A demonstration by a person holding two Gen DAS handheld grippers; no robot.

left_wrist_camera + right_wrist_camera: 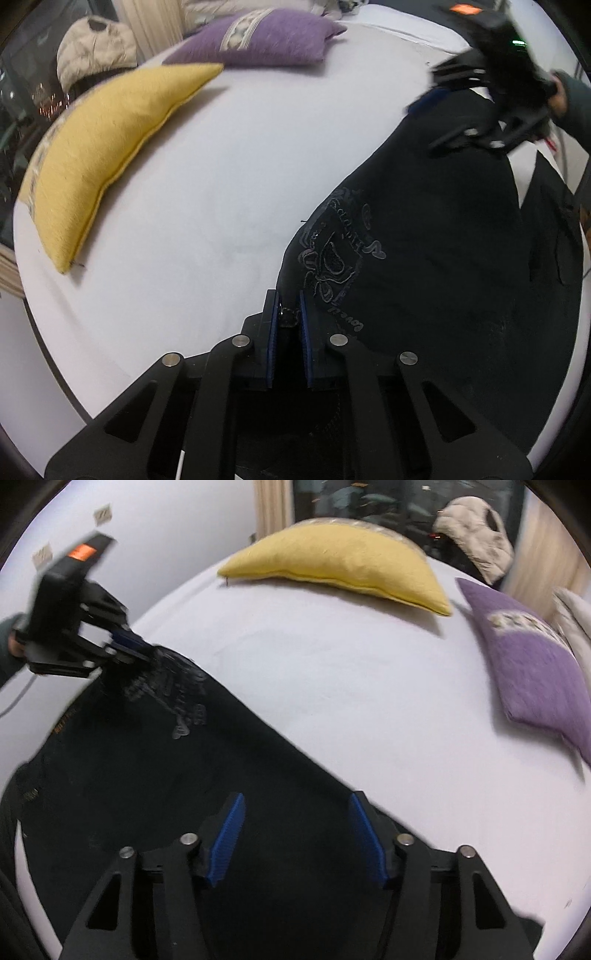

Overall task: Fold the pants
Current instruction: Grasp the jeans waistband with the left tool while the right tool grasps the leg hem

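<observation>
Black pants [424, 240] with a pale embroidered design [340, 258] lie spread on a white bed [203, 184]. In the left wrist view my left gripper [287, 299] is shut on the near corner of the pants, with a button showing between the blue pads. The right wrist view shows this grip at the upper left [144, 650]. My right gripper [297, 797] hangs open over the other end of the pants [147, 775], near their edge, with its pads apart and pressing on nothing. It appears blurred in the left wrist view [432, 86].
A yellow pillow [110, 147] [340, 565] and a purple pillow [266, 37] [532, 672] lie on the far side of the bed. A beige padded jacket [96, 48] [476, 528] sits beyond them. Bare sheet [351, 683] lies between pants and pillows.
</observation>
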